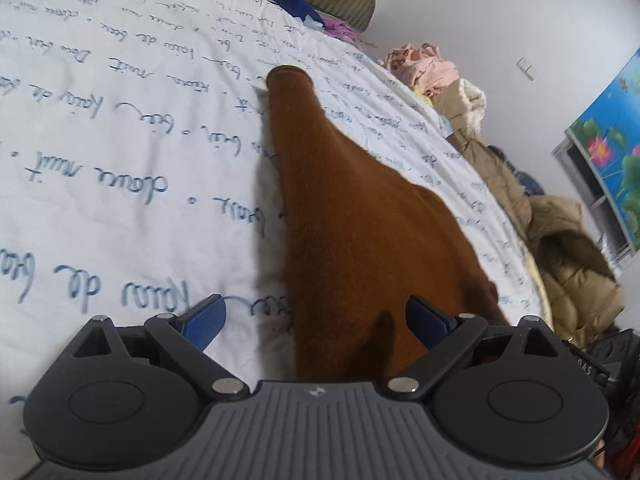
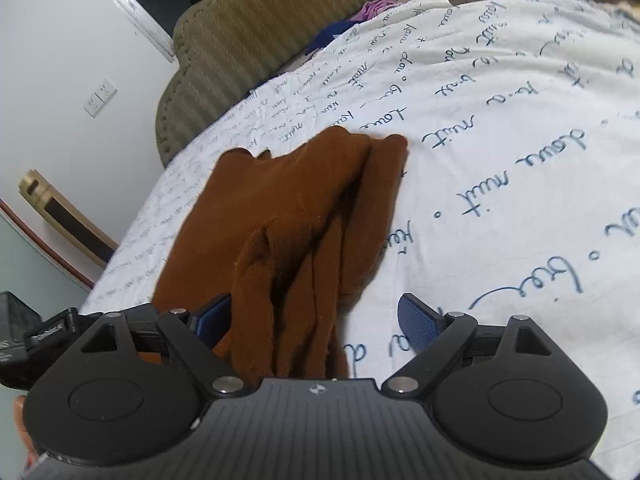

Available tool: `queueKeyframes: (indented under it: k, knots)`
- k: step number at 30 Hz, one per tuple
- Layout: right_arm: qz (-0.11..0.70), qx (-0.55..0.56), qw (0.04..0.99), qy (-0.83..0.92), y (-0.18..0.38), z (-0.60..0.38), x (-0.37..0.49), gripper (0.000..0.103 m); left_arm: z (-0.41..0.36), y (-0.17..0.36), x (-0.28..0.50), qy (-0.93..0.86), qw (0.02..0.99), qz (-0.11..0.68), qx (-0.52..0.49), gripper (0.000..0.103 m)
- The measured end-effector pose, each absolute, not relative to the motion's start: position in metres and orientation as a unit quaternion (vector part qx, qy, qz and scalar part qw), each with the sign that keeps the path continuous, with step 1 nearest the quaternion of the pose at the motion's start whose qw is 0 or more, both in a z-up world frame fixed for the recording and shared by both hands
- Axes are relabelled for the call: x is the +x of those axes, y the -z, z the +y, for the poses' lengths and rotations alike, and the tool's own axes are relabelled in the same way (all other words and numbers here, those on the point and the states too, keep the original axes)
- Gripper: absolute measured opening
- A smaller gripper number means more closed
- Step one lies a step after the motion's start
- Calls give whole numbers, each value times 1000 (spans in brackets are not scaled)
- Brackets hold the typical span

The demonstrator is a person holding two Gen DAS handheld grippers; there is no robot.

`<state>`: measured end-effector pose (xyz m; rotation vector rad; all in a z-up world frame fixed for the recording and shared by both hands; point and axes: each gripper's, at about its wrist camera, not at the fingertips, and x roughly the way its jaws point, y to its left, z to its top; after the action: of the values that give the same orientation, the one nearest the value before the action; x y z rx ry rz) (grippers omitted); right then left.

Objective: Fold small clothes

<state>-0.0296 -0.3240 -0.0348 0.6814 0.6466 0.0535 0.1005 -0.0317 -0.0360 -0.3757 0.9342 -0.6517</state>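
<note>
A small brown knit garment lies on a white bedsheet with blue handwriting. In the left wrist view one long sleeve stretches away, its cuff far off. My left gripper is open, its blue pads either side of the garment's near part, with nothing held. In the right wrist view the same brown garment lies bunched in folds, running under the gripper. My right gripper is open just above its near end; the left pad is over the cloth, the right pad over bare sheet.
A pile of clothes and tan coats lies along the bed's far edge, with pink cloth and blue and purple items near an olive ribbed headboard. White walls and a flowered picture stand beyond.
</note>
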Motion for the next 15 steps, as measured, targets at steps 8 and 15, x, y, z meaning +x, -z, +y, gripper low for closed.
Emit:
queueKeyframes:
  k: [8,15]
  knots:
    - [290,396,868,-66,48,-322,-3,81,-48,48,110,367,780,449,-235,91]
    - [288,445,844,-77,53,-350,39,78,-55,42,177,338,774,458,-277,91]
